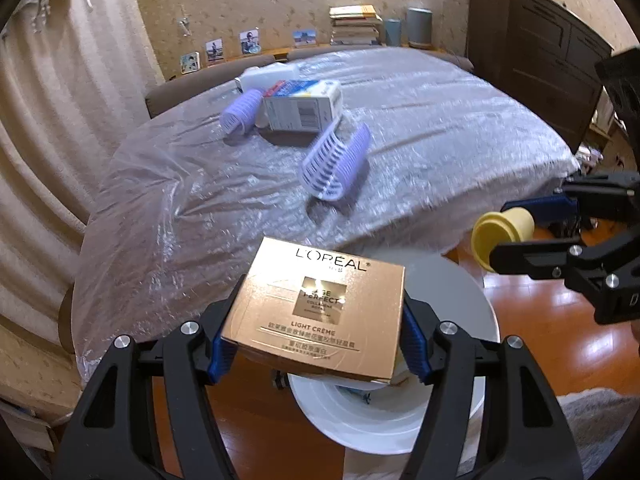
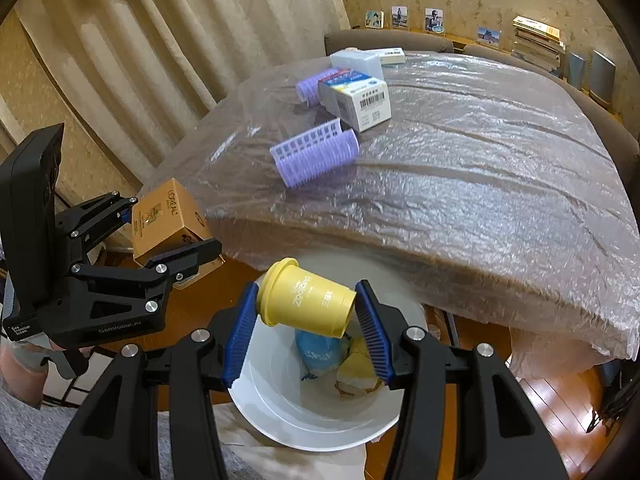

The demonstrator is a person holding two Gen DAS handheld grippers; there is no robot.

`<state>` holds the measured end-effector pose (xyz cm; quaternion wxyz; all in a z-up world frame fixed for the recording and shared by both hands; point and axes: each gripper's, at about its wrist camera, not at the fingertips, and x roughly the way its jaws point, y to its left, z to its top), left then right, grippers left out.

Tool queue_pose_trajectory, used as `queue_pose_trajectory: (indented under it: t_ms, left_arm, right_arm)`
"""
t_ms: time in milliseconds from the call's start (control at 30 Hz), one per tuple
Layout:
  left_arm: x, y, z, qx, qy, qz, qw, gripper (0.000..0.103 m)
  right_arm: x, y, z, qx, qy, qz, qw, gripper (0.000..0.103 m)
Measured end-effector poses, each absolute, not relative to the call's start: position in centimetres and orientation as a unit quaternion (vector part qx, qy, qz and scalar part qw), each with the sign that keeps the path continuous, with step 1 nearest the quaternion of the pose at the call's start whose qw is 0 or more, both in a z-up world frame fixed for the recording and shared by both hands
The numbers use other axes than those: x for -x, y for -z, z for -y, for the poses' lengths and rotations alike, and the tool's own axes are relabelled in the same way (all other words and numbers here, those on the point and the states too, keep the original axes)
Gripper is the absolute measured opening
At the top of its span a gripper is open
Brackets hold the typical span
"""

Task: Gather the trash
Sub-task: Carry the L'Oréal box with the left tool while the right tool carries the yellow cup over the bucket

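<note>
My left gripper (image 1: 316, 340) is shut on a gold L'Oreal cream box (image 1: 320, 304), held over the white trash bin (image 1: 384, 436). The same box (image 2: 168, 220) shows in the right wrist view, left of the bin. My right gripper (image 2: 306, 328) is shut on a yellow plastic cup (image 2: 308, 304), lying sideways between the blue pads above the white bin (image 2: 280, 400). Blue and yellow trash lies inside the bin. In the left wrist view the yellow cup (image 1: 502, 236) hangs at the right in the right gripper (image 1: 516, 232).
A round table covered in clear plastic sheet (image 2: 460, 160) stands behind the bin. On it lie two purple hair rollers (image 2: 316, 152), a white and blue carton (image 2: 358, 98) and a white box (image 2: 356, 60). Curtains hang to the left. A dark cabinet (image 1: 540, 72) stands at the right.
</note>
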<state>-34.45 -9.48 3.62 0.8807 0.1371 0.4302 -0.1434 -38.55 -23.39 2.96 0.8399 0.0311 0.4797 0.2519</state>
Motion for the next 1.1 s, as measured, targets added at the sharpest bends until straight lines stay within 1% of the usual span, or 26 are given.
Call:
queue_pose_trajectory:
  t_ms: [1100]
  left_arm:
    - [34.1, 4.8, 10.2, -0.173, 0.166, -0.516, 0.823, 0.066]
  right_arm:
    - [38.7, 4.0, 22.3, 0.021, -0.236, -0.539, 0.808, 0.049]
